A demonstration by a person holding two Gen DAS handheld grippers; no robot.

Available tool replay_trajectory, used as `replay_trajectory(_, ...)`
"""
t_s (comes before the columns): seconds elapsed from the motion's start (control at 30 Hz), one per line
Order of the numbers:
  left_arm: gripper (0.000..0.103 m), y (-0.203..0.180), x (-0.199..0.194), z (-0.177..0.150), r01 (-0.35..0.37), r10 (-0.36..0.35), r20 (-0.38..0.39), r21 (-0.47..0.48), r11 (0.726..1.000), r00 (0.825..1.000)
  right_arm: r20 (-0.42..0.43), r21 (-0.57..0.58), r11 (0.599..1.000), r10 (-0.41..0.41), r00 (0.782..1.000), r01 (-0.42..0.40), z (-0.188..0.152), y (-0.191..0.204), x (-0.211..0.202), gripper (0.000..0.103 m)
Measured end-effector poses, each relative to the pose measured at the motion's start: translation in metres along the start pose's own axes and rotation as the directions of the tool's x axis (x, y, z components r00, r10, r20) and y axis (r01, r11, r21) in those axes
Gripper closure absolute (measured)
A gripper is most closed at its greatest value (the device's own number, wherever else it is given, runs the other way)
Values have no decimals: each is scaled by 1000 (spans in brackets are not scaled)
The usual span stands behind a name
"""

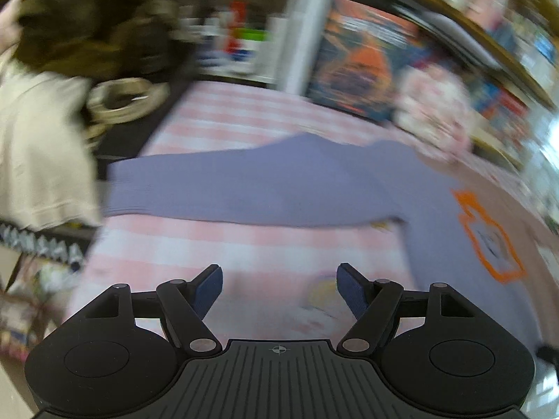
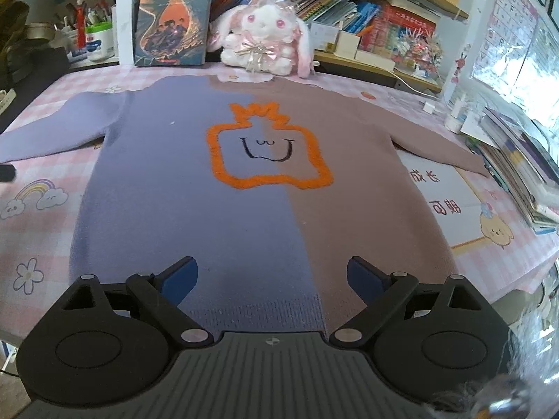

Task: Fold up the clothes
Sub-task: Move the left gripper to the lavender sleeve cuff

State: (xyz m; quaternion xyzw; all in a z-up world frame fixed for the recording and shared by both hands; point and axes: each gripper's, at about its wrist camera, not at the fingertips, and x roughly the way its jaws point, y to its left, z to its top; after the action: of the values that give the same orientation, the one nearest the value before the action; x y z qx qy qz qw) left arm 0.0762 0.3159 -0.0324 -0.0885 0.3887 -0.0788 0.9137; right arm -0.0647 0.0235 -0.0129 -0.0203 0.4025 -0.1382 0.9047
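My right hand-held gripper [image 2: 272, 276] spread wide over the sweater's [image 2: 216, 188] hem, sweater flat on the bench [image 2: 31, 209], sleeves out, my left hand-held gripper [image 1: 279, 288] also spread, empty, near the purple sleeve [image 1: 227, 188], plush rabbit [image 2: 265, 42] behind the collar

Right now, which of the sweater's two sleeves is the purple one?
The sleeve stretching out to the left in the right wrist view is purple; the other sleeve, on the right, is brownish mauve.

Tabletop: pink-and-white checked cloth with cartoon prints [image 2: 42, 223]
Shelves: wooden bookshelves crammed with colourful books [image 2: 349, 7]; white upright post [image 2: 124, 10]
Light: bright window at right [image 2: 517, 66]
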Motion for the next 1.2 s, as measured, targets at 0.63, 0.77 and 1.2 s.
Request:
replay_trajectory(0.63,65,94,33,28,-96,153,109,-411,907,982,-38,4,999,-50,998,50,-1,-8,1,10)
replay_trajectory(0.77,65,98,36,31,-96,172,120,-474,875,978,-45,20,998,-60,997,61,-3,-13,1,10)
replay_trajectory(1.2,67,108,45,39,-158,241,101,-509,846,965,-58,42,996,-71,996,73,-7,-22,2,10)
